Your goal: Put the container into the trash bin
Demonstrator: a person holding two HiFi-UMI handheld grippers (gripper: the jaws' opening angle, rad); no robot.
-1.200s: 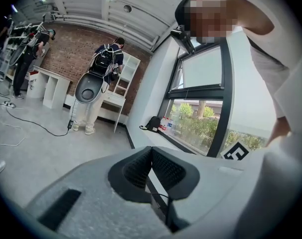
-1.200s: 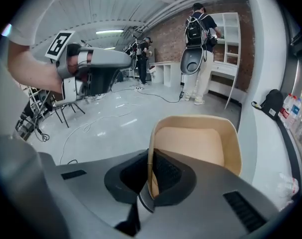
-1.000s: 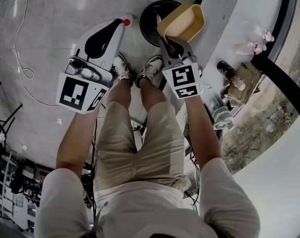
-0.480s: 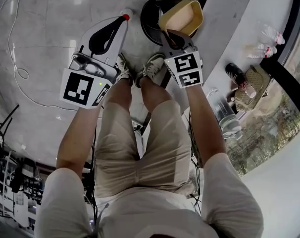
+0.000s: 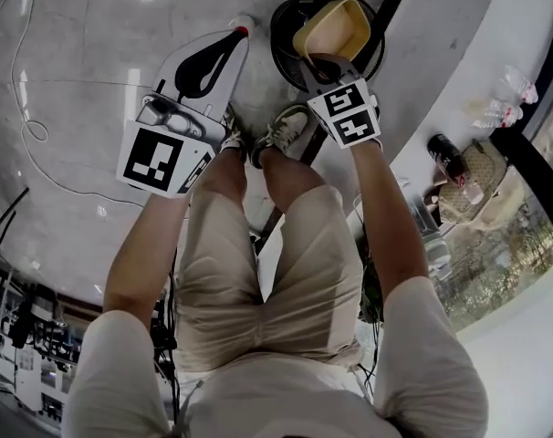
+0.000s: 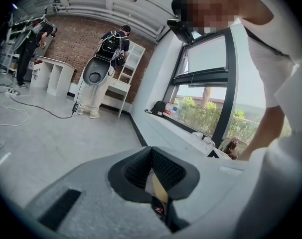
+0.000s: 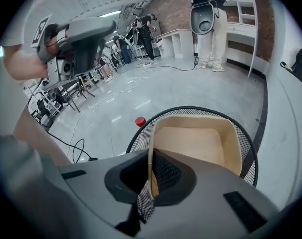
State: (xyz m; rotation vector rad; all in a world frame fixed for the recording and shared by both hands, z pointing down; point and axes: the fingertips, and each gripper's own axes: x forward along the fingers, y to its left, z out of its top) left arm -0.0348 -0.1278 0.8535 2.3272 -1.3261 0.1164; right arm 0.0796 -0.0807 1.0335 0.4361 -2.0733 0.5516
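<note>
My right gripper [image 5: 318, 64] is shut on the near rim of a beige, tub-shaped container [image 5: 336, 27]. The container hangs tilted within the rim of a round black mesh trash bin [image 5: 281, 51] on the floor. In the right gripper view the container [image 7: 196, 143] fills the bin's opening, the mesh wall [image 7: 139, 135] shows around it, and the right gripper's [image 7: 151, 177] pads pinch its thin wall. My left gripper [image 5: 234, 42] is held out left of the bin, above the floor. Its pads meet in the left gripper view [image 6: 152, 159], with nothing clearly held.
A small red cap [image 7: 140, 121] lies on the floor left of the bin. The person's shoes [image 5: 290, 126] stand just before it. A white window ledge [image 5: 441, 80] on the right carries bottles and a bag [image 5: 464, 176]. Cables [image 5: 26, 126] trail across the grey floor.
Both grippers have come down. The right one has carried the container from above the bin's edge down into its opening. The left one has sunk beside it.
</note>
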